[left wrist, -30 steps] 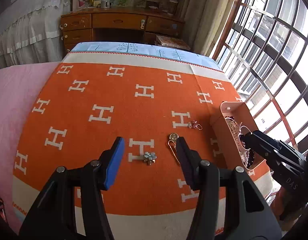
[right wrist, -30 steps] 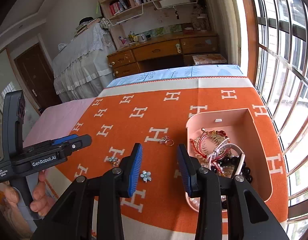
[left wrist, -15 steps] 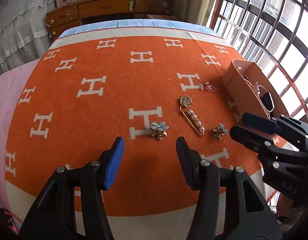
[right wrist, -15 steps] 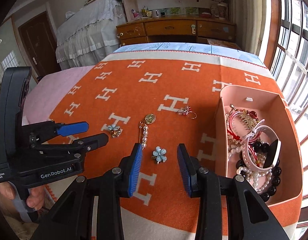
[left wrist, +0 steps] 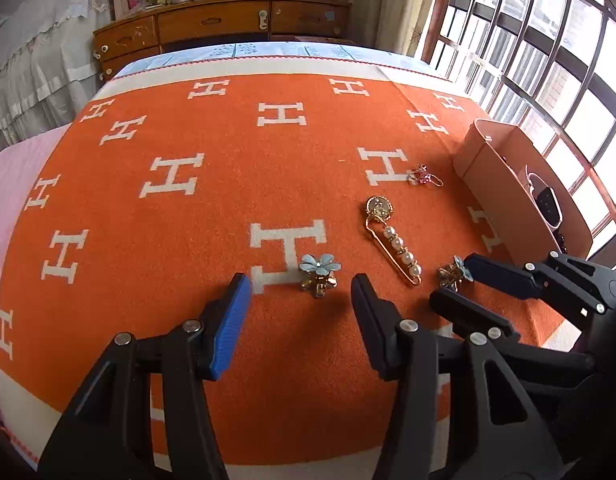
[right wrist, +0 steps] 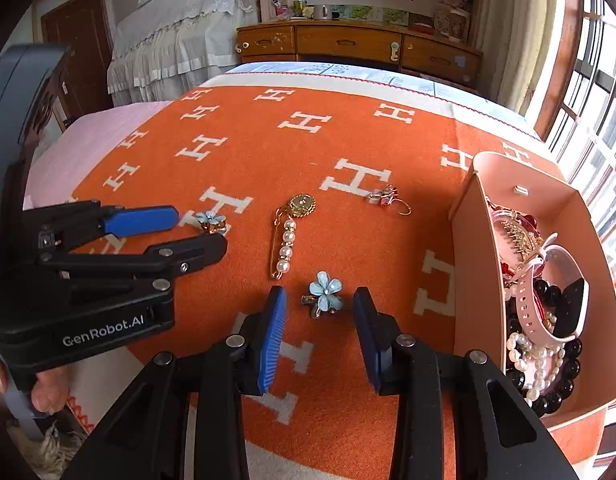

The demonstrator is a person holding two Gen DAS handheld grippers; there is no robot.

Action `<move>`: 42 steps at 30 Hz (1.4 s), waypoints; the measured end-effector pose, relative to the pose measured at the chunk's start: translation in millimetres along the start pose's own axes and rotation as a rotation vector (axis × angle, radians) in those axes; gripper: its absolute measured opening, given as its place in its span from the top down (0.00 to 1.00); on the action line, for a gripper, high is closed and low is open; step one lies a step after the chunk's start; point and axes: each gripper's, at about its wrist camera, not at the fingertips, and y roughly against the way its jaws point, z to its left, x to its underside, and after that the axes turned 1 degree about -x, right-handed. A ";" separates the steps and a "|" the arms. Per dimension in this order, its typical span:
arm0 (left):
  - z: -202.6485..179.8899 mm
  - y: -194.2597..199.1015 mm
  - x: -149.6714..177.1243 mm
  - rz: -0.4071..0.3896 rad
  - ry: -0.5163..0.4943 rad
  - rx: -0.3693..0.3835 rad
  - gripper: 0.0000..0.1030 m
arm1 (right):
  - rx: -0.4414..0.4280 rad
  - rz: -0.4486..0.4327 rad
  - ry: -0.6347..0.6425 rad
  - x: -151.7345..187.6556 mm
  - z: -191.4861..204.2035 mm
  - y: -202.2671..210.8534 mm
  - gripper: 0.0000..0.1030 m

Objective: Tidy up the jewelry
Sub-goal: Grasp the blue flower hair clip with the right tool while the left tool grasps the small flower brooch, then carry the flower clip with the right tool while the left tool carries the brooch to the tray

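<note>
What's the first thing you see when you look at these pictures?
The bright orange blanket with white H letters fills the view. On it lie a blue flower clip just ahead of the closing right gripper, and a pearl pin beyond. A pink box of jewelry sits right.

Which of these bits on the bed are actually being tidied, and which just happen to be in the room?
Part of the job:
blue flower nearer the box
other blue flower
pearl pin
red-stoned ring
pink box, already holding jewelry

Just lying about:
orange blanket
wooden dresser
mug
</note>
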 end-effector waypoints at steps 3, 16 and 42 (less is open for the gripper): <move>0.1 0.3 0.1 -0.012 0.001 -0.013 0.64 | 0.020 -0.023 0.042 3.3 7.8 -0.8 0.71; -17.4 2.1 8.6 -0.061 -0.043 -0.006 0.90 | -0.018 -0.053 -0.001 5.8 -2.2 0.8 0.86; -73.1 84.6 -16.4 -0.264 -0.130 0.048 0.90 | -0.099 -0.252 -0.119 5.1 -38.3 84.5 0.87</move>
